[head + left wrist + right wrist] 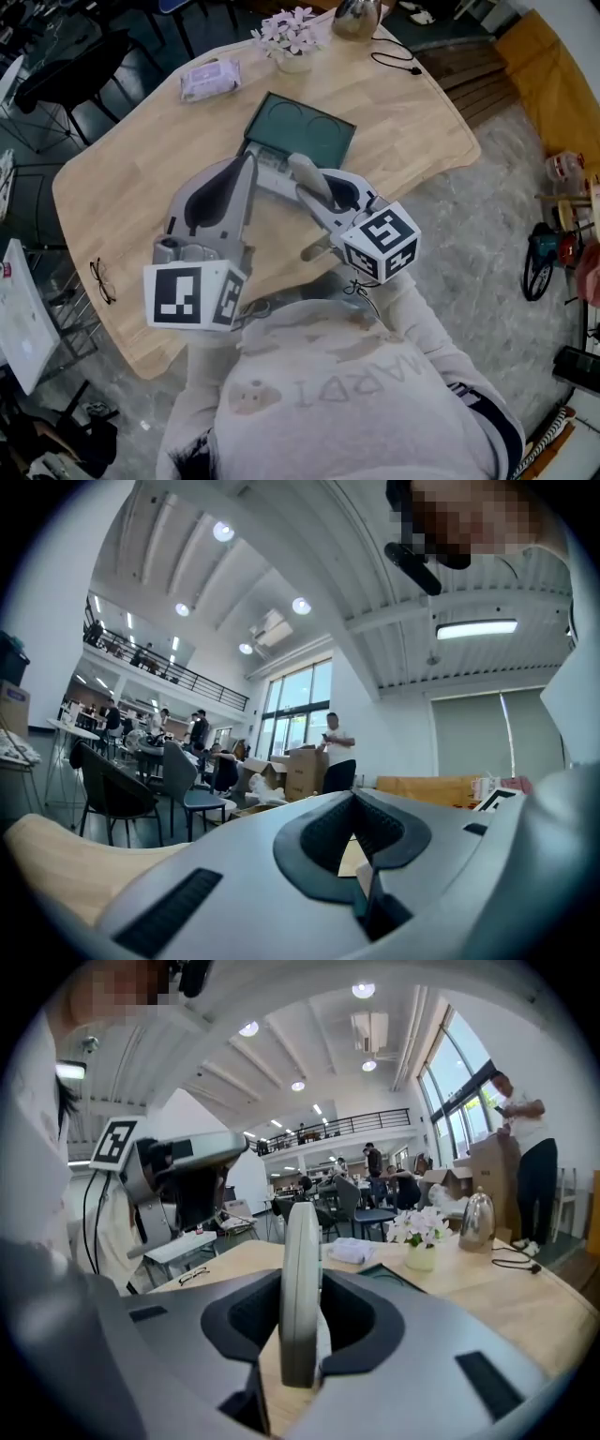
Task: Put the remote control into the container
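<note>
My right gripper (pixel 323 192) is shut on a slim grey remote control (pixel 309 176), which stands on edge between the jaws in the right gripper view (pixel 300 1279). It hangs over the wooden table (pixel 412 122), just short of the dark green container (pixel 302 128), whose corner shows past the jaws (pixel 392 1277). My left gripper (pixel 247 167) hovers beside it on the left, jaws together with nothing between them (pixel 362 878). Both grippers are raised above the tabletop.
A small pot of pale flowers (pixel 292 42), a tissue pack (pixel 210 77), a metal kettle (pixel 356 17) and a black cable (pixel 398 58) lie at the table's far side. Glasses (pixel 101 279) rest near the left edge. Chairs and people fill the room beyond.
</note>
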Demonstrator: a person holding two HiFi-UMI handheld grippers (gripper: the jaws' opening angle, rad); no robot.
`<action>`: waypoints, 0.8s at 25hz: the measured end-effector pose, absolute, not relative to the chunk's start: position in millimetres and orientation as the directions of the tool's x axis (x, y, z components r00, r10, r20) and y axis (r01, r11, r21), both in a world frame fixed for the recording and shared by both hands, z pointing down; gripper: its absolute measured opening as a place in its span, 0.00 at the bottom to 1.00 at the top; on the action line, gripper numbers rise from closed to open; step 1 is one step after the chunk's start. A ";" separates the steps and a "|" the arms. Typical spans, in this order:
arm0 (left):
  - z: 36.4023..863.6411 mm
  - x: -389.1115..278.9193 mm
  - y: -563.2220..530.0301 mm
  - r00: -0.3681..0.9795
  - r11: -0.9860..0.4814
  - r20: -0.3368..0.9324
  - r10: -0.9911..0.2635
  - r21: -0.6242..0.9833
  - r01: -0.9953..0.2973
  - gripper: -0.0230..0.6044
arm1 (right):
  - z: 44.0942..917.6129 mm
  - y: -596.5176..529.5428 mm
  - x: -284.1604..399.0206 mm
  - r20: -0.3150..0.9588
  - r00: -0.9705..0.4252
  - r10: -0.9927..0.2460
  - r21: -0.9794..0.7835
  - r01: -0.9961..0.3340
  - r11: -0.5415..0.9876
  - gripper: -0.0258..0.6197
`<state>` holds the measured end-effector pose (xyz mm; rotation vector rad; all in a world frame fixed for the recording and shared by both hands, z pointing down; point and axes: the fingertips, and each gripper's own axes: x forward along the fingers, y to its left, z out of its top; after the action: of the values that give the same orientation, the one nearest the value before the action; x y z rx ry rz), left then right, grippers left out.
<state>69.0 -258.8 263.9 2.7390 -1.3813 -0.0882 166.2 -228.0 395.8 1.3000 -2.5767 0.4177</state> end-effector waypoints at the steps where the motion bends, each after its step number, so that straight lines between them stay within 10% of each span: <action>1: 264.7 71.3 -261.4 0.586 -0.585 -0.016 -0.810 0.089 -0.806 0.04 | 406.1 -232.7 168.1 0.346 -0.587 -0.731 -0.151 -0.804 0.575 0.23; 20: 276.8 31.9 -266.7 0.337 -0.336 0.063 -0.939 0.027 -0.941 0.04 | 585.6 -312.9 169.2 0.839 -0.262 -0.477 0.180 -0.694 0.697 0.23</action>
<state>31.9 -266.7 276.8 2.5207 -1.7746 0.0554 169.2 -312.9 585.6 0.9083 -1.9179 0.2759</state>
